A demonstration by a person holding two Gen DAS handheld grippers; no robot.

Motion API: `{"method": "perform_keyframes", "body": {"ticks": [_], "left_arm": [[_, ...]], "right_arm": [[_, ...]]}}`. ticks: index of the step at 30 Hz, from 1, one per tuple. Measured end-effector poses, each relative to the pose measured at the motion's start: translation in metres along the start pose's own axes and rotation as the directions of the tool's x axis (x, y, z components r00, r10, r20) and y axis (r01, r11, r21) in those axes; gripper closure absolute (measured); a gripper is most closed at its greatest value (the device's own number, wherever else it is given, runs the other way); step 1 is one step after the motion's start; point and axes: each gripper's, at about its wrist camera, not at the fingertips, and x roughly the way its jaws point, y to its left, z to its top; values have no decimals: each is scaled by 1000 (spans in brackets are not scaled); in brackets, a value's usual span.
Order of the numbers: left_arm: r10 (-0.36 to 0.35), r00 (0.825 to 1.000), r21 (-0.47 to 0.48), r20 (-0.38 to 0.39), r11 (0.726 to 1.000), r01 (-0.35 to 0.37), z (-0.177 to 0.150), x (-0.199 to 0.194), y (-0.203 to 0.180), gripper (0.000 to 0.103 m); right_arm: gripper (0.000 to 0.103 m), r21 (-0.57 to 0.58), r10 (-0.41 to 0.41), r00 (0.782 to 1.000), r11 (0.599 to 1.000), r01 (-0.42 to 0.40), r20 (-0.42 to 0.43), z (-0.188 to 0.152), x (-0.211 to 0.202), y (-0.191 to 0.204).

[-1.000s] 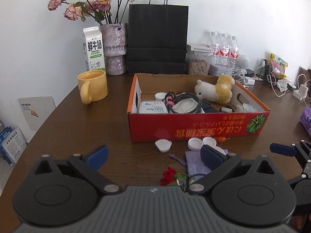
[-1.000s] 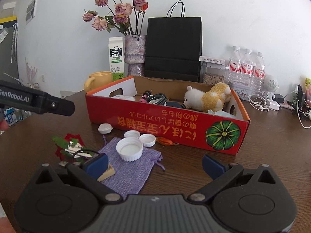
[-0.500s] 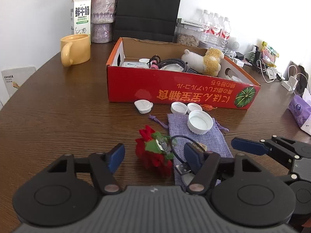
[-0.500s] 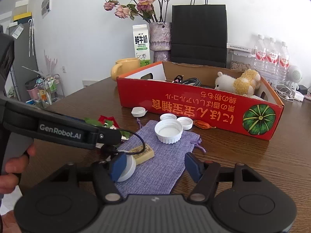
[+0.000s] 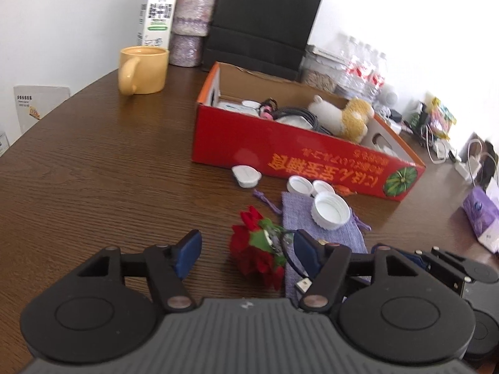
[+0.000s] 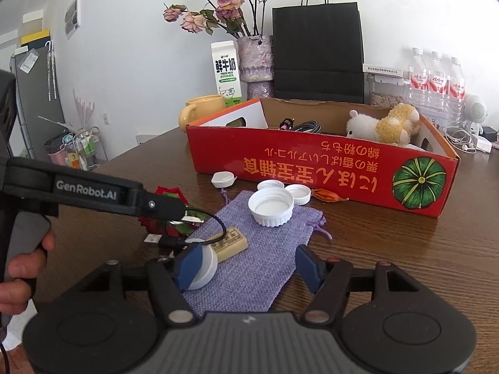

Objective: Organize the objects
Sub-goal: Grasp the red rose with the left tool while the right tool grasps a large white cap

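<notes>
The left hand-held gripper (image 5: pixel 246 254) hangs low over the desk (image 5: pixel 93 168) with its jaws partly apart and gripping nothing; having narrowed sharply, they have just eased open a little. Between its blue pads (image 5: pixel 187 254) lies a red cloth flower (image 5: pixel 257 255) with green leaves and a short black cable (image 5: pixel 288 255), neither one pressed by a pad. The right hand-held gripper (image 6: pixel 251 265) stands just to the right, its jaws at a middling width after closing from wide, and also empty. It hovers above the near end of a purple drawstring pouch (image 6: pixel 259 249); its left pad sits in front of a white cap (image 6: pixel 204 269). A tan bar (image 6: pixel 229 243) lies on the pouch near that cap, and a large white lid (image 6: pixel 271 206) rests on the pouch's far end. Two smaller white lids (image 6: pixel 297 193) lie just beyond, beside an orange scrap (image 6: pixel 329 195). Farther back stands a red cardboard box (image 6: pixel 312 171), holding a plush toy (image 6: pixel 382 123) and coiled cables (image 6: pixel 307 127). Left of the box is a yellow mug (image 5: pixel 142 70), with a milk carton (image 5: pixel 157 15) behind it.
</notes>
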Motion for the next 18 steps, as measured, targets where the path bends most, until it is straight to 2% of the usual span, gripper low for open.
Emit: {"method": "perform_keyframes", "body": {"ticks": [2,4,5,6,12,18], "left_arm": [[0,1000,-9,3,1000,0,1,-1,4,38],[-21,1000,-15,-1,1000,21,1,-1,7,55],[-46,999,-19,-2,999,46,1,-2,8,75],[-67,998,-28,1,997,67,1,-4,9,78],[-41,998,-31,42,999,42,4,-16,15,81],[22,998,6,61,1000,-22,1,-24,17,81]], "right_arm": [[37,0,-1,1000,1000,1,1,0,0,0],[37,-1,-2,1000,1000,2,2,0,0,0],[37,-1,-3,1000,1000,3,3,0,1,0],[36,-1,-3,1000,1000,3,2,0,1,0],[36,-1,-5,1000,1000,5,3,-1,0,0],[34,-1,-8,1000,1000,8,4,-1,1,-1]]}}
